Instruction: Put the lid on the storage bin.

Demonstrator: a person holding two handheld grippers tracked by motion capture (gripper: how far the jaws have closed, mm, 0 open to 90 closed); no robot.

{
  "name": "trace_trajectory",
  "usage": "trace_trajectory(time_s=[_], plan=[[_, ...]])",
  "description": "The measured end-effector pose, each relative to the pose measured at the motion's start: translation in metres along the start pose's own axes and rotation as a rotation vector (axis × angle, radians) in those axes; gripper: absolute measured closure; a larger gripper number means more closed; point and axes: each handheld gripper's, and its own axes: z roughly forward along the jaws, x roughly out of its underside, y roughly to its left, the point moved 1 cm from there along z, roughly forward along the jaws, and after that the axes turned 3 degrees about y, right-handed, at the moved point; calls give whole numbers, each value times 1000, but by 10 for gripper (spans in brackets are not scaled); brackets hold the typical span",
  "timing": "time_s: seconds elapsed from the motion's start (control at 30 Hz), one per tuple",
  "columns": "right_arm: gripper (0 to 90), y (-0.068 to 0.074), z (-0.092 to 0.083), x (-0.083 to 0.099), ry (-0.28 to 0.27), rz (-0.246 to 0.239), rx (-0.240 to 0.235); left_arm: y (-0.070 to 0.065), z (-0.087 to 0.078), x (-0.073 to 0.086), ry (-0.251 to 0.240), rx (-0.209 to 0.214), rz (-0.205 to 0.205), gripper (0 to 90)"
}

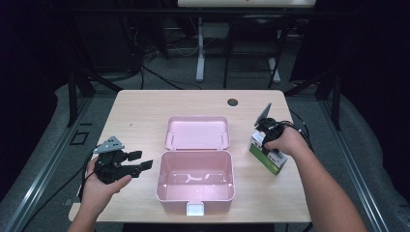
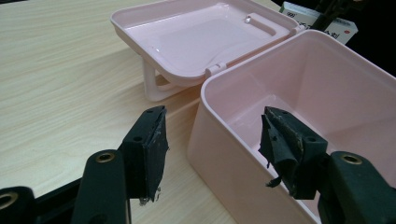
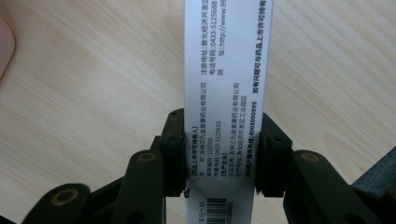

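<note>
A pink plastic box [image 1: 161, 180] stands open and empty in the middle of the table, its lid [image 1: 197, 133] hinged back and lying flat behind it. To its left, my left gripper [image 1: 141, 160] points at the box wall with nothing between its open jaws. In the left gripper view those jaws [image 2: 212, 121] stand wide before the near corner of the box [image 2: 327, 84], with the lid [image 2: 196, 37] beyond. At the right, my right gripper [image 1: 265, 143] is shut on a white and green medicine carton [image 1: 273, 163] resting on the table. Its pads press both long sides of the carton [image 3: 226, 70].
The light wooden table [image 1: 145, 111] has a dark cable hole [image 1: 233, 102] near its far edge. A white latch [image 1: 195, 209] sits on the box's front wall by the near table edge. Dark frame legs and cables stand on the floor beyond.
</note>
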Motion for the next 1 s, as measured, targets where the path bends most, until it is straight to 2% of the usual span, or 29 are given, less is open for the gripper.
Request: trace_trajectory(time_s=[0.17, 0.3, 1.0], plan=[[615, 0, -3, 2, -3, 11, -1, 0, 0, 0, 1, 0, -1, 409], [616, 0, -7, 3, -7, -5, 6, 0, 0, 0, 1, -1, -1, 409], [616, 15, -51, 6, -32, -51, 29, 1, -1, 0, 2, 0, -1, 409]])
